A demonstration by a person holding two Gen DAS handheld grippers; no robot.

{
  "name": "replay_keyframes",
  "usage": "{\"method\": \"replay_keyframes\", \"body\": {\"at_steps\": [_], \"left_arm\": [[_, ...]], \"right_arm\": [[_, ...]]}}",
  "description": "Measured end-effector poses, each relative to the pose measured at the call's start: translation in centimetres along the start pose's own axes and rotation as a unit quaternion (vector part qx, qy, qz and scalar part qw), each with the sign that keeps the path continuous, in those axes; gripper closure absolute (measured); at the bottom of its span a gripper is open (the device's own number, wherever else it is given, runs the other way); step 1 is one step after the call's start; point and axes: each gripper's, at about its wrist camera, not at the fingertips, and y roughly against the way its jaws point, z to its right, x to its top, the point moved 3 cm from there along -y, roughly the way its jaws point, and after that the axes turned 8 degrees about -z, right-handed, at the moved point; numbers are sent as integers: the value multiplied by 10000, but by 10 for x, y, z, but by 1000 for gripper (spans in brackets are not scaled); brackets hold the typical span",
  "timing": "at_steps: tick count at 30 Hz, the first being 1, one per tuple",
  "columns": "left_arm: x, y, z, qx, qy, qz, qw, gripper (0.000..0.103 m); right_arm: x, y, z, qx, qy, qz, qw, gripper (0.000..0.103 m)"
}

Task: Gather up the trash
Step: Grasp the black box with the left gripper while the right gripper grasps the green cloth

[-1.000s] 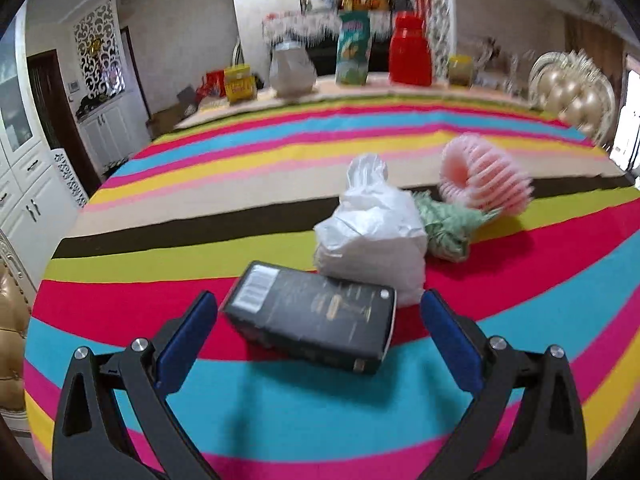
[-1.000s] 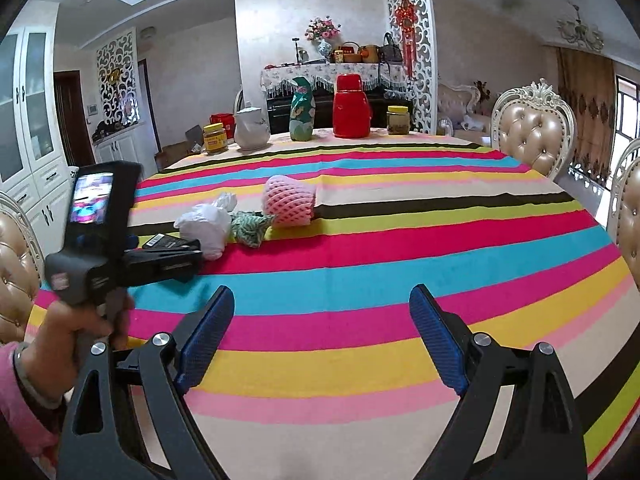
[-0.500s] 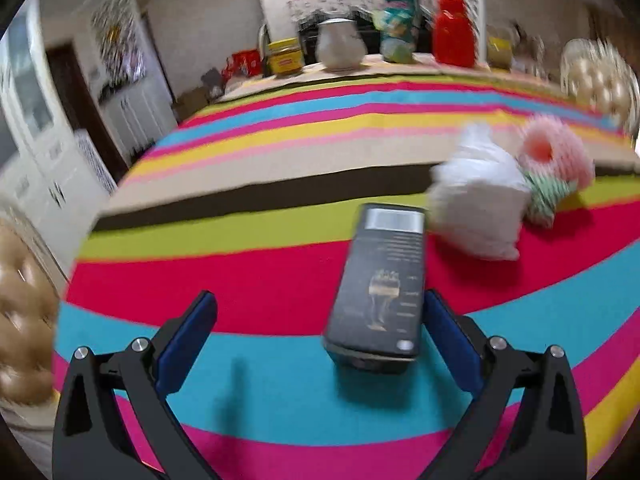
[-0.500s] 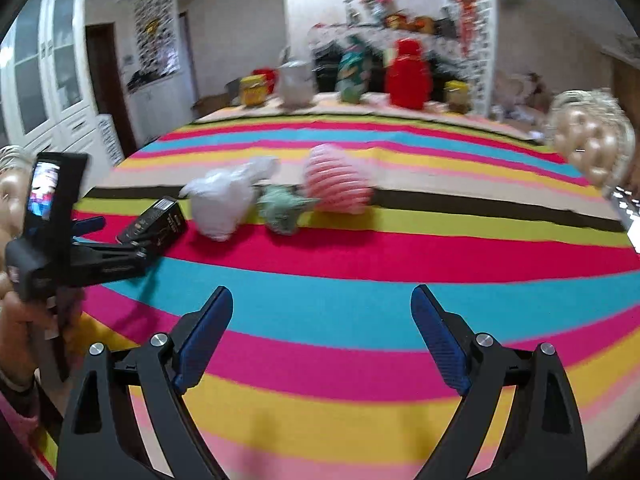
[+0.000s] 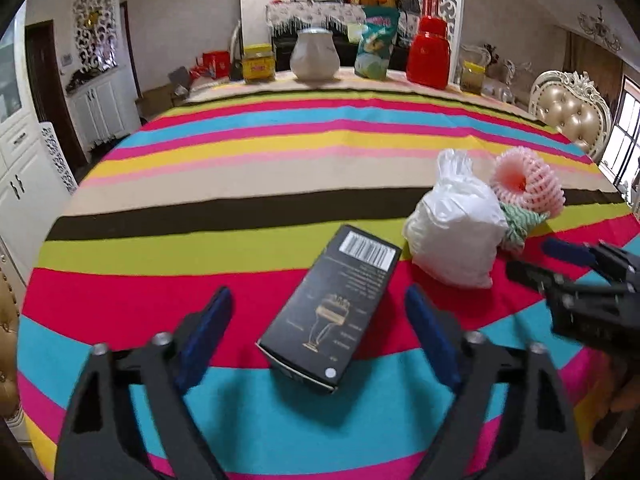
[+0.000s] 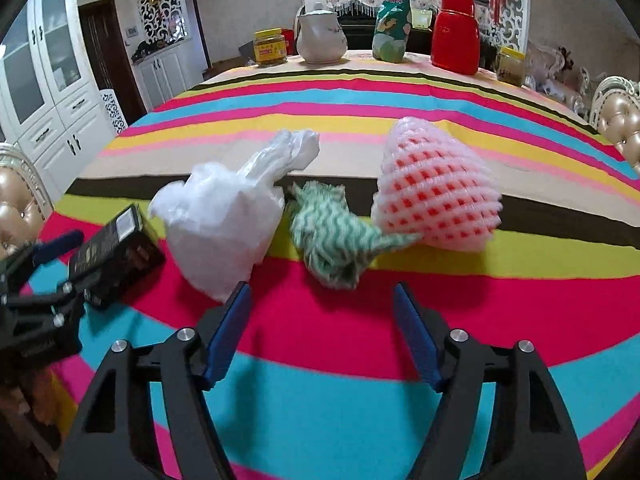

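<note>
A black carton (image 5: 332, 304) with a barcode lies flat on the striped tablecloth (image 5: 240, 160), between the open fingers of my left gripper (image 5: 320, 336); it also shows in the right wrist view (image 6: 116, 248). A white plastic bag (image 6: 224, 220), a crumpled green-and-white wrapper (image 6: 336, 236) and a pink foam fruit net (image 6: 436, 196) lie in a row. My right gripper (image 6: 322, 332) is open and empty, just short of the green wrapper. The bag (image 5: 456, 228) and the net (image 5: 528, 184) also show in the left wrist view.
At the table's far edge stand a yellow-lidded jar (image 6: 270, 46), a white jug (image 6: 320, 36), a green snack bag (image 6: 392, 22), a red flask (image 6: 456, 32) and another jar (image 6: 510, 66). Padded chairs (image 5: 568, 108) stand at the right. White cabinets (image 6: 48, 80) are at the left.
The right gripper has moved forward and left, close up to the green wrapper. The left gripper has swung so the black carton lies lengthwise between its fingers.
</note>
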Motion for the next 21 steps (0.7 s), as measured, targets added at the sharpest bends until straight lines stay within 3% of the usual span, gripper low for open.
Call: {"method": "replay_keyframes", "body": {"at_steps": [1,6,7,8,11,17,21], "left_arm": [[-1,-2,-1,-42,8,-59,10000,38],[-6,-9,3,-206,-111,-296,9993,53],[-6,-9,5,-224,-159,-304,9992,60],[-7,-8,6,-242,-177,-283,9992,64],[-8,-5,6,-293,-147,-205,9993,65],[-8,1,4,-343,-95,-66,9993,65],[-8,4,6,-334,-122,18,9994,65]], "right_arm": [[4,-1,2,-3,-38,31,10000,35],[23,-18,2,15,-85,-72,9999,43],[26,-21,0,8,-69,-90,9999,49],[29,-23,-2,-58,-46,-93,9999,62],[30,-19,-9,-262,104,56,9996,71],[20,1,-14,-396,165,479,9979,73],[12,7,-11,-408,85,475,9980,73]]}}
